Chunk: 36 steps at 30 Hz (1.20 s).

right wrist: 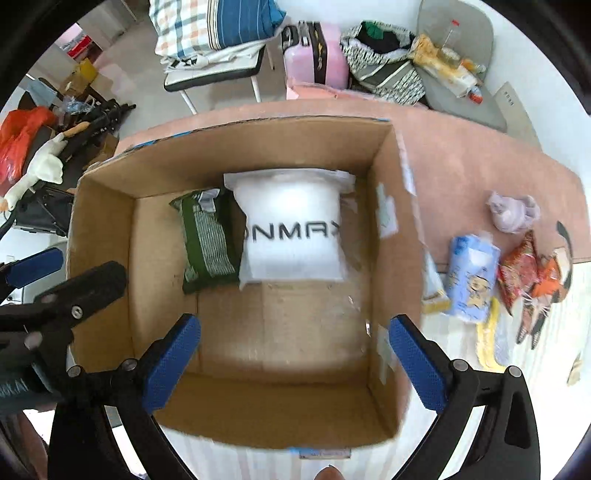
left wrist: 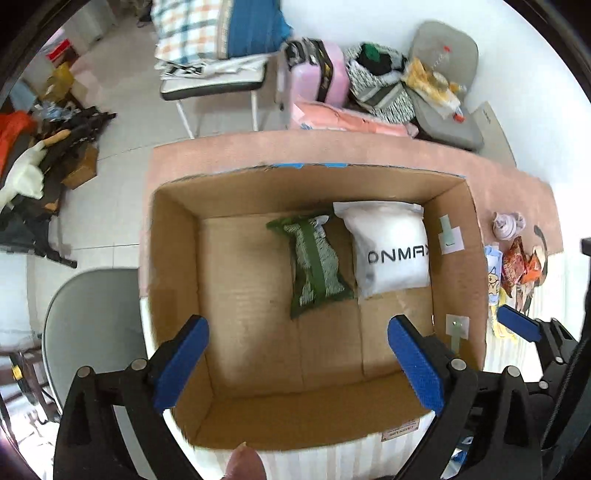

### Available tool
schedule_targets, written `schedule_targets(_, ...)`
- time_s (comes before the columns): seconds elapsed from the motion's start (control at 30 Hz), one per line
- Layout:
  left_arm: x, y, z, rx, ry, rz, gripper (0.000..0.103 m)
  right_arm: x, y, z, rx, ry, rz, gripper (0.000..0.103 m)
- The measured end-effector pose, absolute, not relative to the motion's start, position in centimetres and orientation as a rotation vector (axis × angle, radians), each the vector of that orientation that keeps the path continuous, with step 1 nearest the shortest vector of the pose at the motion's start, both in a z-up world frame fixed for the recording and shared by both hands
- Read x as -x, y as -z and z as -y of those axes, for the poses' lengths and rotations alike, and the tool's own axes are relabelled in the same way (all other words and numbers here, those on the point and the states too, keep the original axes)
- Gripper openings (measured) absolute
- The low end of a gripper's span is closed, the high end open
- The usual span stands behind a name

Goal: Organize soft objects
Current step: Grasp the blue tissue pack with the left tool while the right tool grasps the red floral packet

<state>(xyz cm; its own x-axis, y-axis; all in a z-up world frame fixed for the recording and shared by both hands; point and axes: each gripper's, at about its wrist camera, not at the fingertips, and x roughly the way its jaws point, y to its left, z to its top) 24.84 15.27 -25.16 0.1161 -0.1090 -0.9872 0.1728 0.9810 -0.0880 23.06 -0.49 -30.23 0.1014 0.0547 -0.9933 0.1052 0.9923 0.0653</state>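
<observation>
Pale tiled floor (left wrist: 110, 155), white wall (left wrist: 369, 22), white-framed chair (left wrist: 214, 81), pink suitcase (left wrist: 317, 74), grey chair (left wrist: 92, 325)

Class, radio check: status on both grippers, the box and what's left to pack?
Left gripper and right gripper open, empty, over cardboard box. Green pack and white pouch inside. Blue tissue pack and snack bags outside. Nothing blocking.

Matt brown corrugated cardboard box (left wrist: 173, 236), glossy white plastic pouch (left wrist: 388, 247), shiny green plastic pack (left wrist: 314, 266), textured blue pads on matt black plastic left claw (left wrist: 299, 365), dull pink counter (right wrist: 461, 147), crinkly glossy snack wrappers (right wrist: 517, 273).
</observation>
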Motion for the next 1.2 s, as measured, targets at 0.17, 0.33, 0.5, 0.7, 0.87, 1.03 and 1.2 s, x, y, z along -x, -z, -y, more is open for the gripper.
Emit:
schedule_targets(0.17, -20.9, 23.0, -16.4, -0.026, 0.171, -1.395, 0.099, -19.1, 26.4, 1.2, -0.1, 0.053, -1.393, 0.103)
schedule_targets(0.33, -18.2, 21.1, -16.3, -0.019, 0.154, -1.345, 0.101, -15.8, 23.0, 1.6, -0.092, 0.04, -1.344, 0.103)
schedule_targets(0.5, -15.9, 18.9, -16.1, -0.011, 0.141, -1.31, 0.101, -13.0, 20.2, 2.0, -0.102, 0.016, -1.299, 0.103)
schedule_targets(0.7, -14.4, 15.7, -13.1, -0.059, 0.139, -1.238, 0.101, -11.0, 19.1, 4.2, -0.203, -0.024, -1.293, 0.103)
schedule_targets(0.87, -14.7, 14.5, -6.9, -0.161, 0.148, -1.204, 0.101, -10.6, 18.8, 10.4, -0.33, 0.011, -1.294, 0.103)
schedule_targets(1.03, -17.6, 16.4, 2.1, -0.19, 0.236, -1.264, 0.101, -10.7, 19.8, 21.3, -0.488, 0.141, -1.306, 0.103)
schedule_targets(1.2, -22.1, 21.3, 10.1, -0.23, 0.225, -1.366, 0.101, -13.0, 25.9, 33.5, -0.681, 0.325, -1.348, 0.103)
